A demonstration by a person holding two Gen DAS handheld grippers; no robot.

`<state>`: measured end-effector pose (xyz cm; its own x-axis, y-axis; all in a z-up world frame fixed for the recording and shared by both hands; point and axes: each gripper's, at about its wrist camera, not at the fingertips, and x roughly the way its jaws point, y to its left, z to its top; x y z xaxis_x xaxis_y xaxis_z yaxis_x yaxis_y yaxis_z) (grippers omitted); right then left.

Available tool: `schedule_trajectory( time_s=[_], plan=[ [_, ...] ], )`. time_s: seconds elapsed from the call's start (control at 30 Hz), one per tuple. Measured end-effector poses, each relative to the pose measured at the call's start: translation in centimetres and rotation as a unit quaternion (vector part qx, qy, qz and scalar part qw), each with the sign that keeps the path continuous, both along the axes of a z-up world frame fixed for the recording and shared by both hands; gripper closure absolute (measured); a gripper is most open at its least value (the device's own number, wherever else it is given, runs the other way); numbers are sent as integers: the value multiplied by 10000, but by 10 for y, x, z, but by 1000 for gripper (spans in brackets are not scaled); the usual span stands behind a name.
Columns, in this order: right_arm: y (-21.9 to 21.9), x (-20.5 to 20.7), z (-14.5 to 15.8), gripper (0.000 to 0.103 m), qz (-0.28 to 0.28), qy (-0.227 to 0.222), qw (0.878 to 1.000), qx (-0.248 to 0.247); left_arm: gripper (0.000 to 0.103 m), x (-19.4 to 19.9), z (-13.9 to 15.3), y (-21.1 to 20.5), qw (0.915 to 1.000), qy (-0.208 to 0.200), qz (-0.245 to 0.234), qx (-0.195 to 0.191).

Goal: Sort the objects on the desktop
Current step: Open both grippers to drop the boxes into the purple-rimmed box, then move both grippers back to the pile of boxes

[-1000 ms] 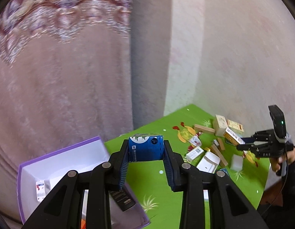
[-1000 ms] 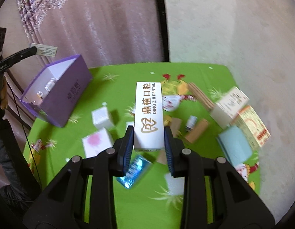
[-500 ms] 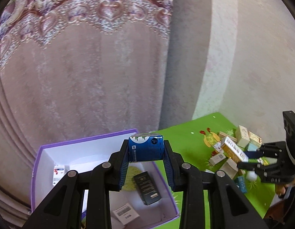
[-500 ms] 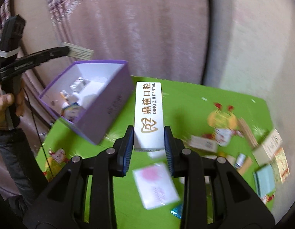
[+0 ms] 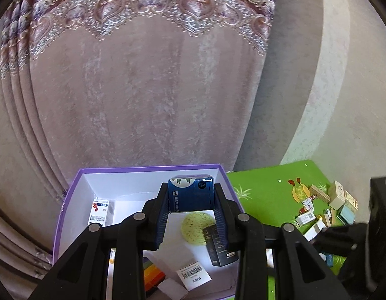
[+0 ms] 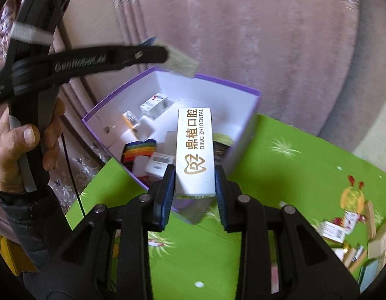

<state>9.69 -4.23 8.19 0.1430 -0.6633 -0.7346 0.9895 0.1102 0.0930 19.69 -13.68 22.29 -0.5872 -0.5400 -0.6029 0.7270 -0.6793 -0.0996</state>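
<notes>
The left gripper [image 5: 191,210] fingers clamp a small blue carton [image 5: 190,194] above the purple box [image 5: 68,200]; the right gripper [image 6: 194,195] fingers clamp a long white carton [image 6: 194,150] over the box's near edge.

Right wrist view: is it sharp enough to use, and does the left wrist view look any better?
Right wrist view: white dental box crisp, but left gripper and the right-edge clutter smear with motion. Left wrist view: sharper; blue box and purple box clear, fisheye bending the curtain.

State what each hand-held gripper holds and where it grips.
Left hand-held gripper: blue box, clamped on its two side faces. Right hand-held gripper: white dental box, clamped near its lower end.
</notes>
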Motion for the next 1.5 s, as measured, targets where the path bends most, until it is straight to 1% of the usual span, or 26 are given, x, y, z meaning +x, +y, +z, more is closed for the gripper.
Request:
schedule_trajectory(
  time_s=[0.1, 0.17, 0.23, 0.3, 0.33, 0.4, 0.43, 0.5, 0.57, 0.67, 0.7, 0.77, 0.83, 0.9, 0.93, 0.97, 1.0, 1.03, 1.07, 1.17, 1.2, 1.23, 1.3, 1.37, 1.43, 1.5],
  plan=[
    [-9, 7, -6, 69, 148, -115, 9998, 16, 68, 3, 0, -3, 10000, 22, 75, 7],
    [-15, 7, -9, 69, 155, -203, 9996, 82, 68, 3, 1, -4, 10000, 53, 68, 12],
    [-19, 5, -12, 69, 117, -229, 9996, 132, 65, 3, 3, -2, 9999, 80, 85, -27],
    [-20, 3, -14, 67, 98, -250, 9995, 143, 57, 3, 6, -3, 9999, 106, 106, -66],
    [-19, 1, -14, 66, 95, -250, 9995, 156, 55, 3, 8, -2, 9998, 111, 131, -102],
    [-17, -2, -15, 58, 63, -234, 9996, 135, 43, 2, 12, 0, 9995, 127, 214, -209],
    [-16, -3, -15, 56, 38, -240, 9997, 103, 39, 3, 14, 3, 9992, 133, 249, -269],
    [-15, -6, -15, 49, -34, -261, 9996, 45, 25, 2, 20, 8, 9982, 148, 326, -483],
    [-13, -10, -15, 46, -120, -275, 9995, 8, 21, 3, 24, 13, 9967, 174, 395, -688],
    [-3, -20, -11, 45, -216, -229, 9995, -67, 21, 4, 33, 19, 9945, 347, 435, -886],
    [3, -25, -9, 40, -289, -200, 9993, -141, 20, 5, 37, 21, 9936, 468, 440, -924],
    [16, -37, -6, 36, -465, -129, 9985, -257, 19, 5, 41, 25, 9927, 624, 426, -939],
    [30, -51, -4, 36, -651, -52, 9973, -337, 18, 0, 46, 29, 9928, 556, 398, -988],
    [44, -66, -2, 34, -873, -42, 9954, -392, 17, -8, 49, 38, 9913, 337, 456, -1188],
    [53, -76, -2, 33, -1010, -81, 9940, -423, 15, -13, 52, 43, 9899, 231, 500, -1304],
    [63, -86, -3, 32, -1140, -133, 9924, -442, 11, -18, 54, 49, 9889, 184, 491, -1390],
    [71, -94, -3, 32, -1251, -163, 9910, -450, 6, -22, 56, 53, 9887, 197, 429, -1426],
    [78, -102, -5, 32, -1365, -163, 9895, -450, 3, -25, 58, 57, 9882, 246, 364, -1467],
    [85, -109, -5, 32, -1464, -150, 9881, -446, 0, -27, 60, 63, 9867, 361, 269, -1563],
    [109, -130, -9, 32, -1793, -78, 9829, -411, 0, -31, 62, 83, 9799, 853, -165, -1794],
    [117, -138, -10, 31, -1930, -80, 9804, -391, 0, -34, 61, 90, 9775, 1003, -396, -1815],
    [125, -146, -9, 30, -2082, -115, 9773, -373, 0, -38, 59, 94, 9777, 1002, -588, -1752],
    [141, -161, -10, 27, -2393, -203, 9703, -292, 0, -63, 53, 96, 9828, 630, -1134, -1317],
    [153, -169, -14, 27, -2576, -225, 9659, -165, 0, -85, 44, 100, 9826, 344, -1502, -1032],
    [161, -174, -20, 27, -2721, -200, 9621, 23, 0, -114, 27, 109, 9768, -140, -1959, -849],
    [168, -180, -29, 27, -2842, -205, 9582, 264, 2, -134, 17, 116, 9739, -427, -2090, -777]
  ],
)
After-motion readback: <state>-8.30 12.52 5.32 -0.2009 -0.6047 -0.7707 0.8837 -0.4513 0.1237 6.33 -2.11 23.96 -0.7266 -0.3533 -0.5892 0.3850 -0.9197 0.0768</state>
